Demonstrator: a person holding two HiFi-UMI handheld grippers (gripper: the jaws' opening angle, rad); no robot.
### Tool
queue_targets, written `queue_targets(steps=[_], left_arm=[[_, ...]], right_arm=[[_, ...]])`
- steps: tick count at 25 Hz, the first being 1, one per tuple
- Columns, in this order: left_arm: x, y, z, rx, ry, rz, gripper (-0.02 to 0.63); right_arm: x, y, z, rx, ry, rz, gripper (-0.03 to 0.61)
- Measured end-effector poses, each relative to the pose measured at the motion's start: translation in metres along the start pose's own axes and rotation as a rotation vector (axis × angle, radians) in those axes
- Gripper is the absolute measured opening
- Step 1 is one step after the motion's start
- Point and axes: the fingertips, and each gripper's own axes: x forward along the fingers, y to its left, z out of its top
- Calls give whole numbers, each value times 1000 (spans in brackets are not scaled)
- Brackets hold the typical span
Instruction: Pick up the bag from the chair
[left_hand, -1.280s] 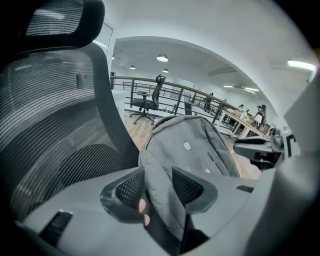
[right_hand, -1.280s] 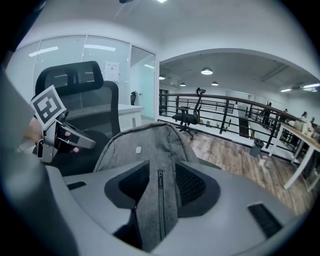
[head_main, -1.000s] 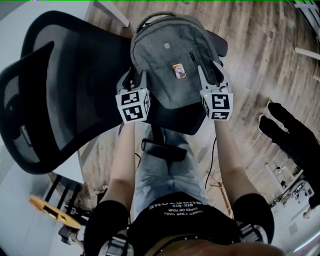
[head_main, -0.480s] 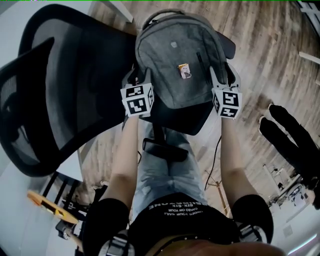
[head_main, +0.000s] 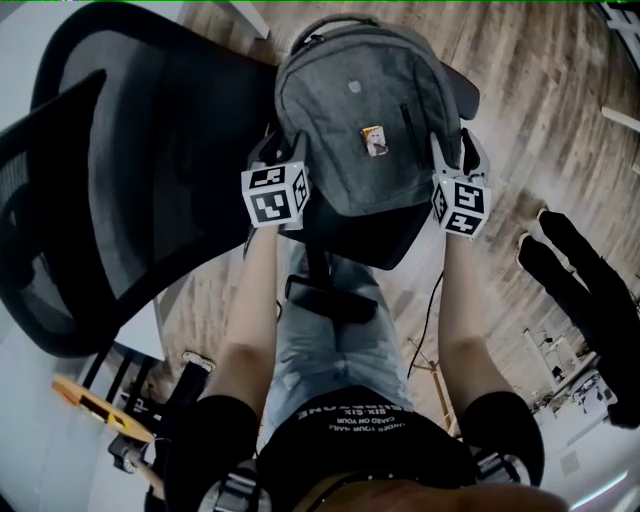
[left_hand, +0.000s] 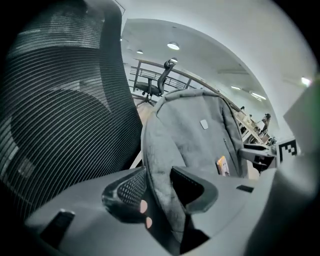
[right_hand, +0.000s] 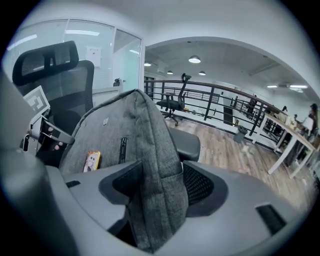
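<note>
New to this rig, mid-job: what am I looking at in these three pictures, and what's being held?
No robot here: a person holds a two-jaw gripper in each hand. The top-down picture comes from a camera on the person's head; the other two come from cameras riding on the grippers, looking along their jaws. A grey bag stands upright over a black chair's seat. The left gripper pinches the bag's left edge, the right gripper its right edge. Whether it has lifted off yet, I cannot tell.
</note>
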Motion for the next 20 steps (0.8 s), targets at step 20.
queue_targets(steps=[20], left_arm=[[10, 4, -7, -100, -58, 6, 124]], right_arm=[[-3, 5, -6, 93, -38, 9, 138]])
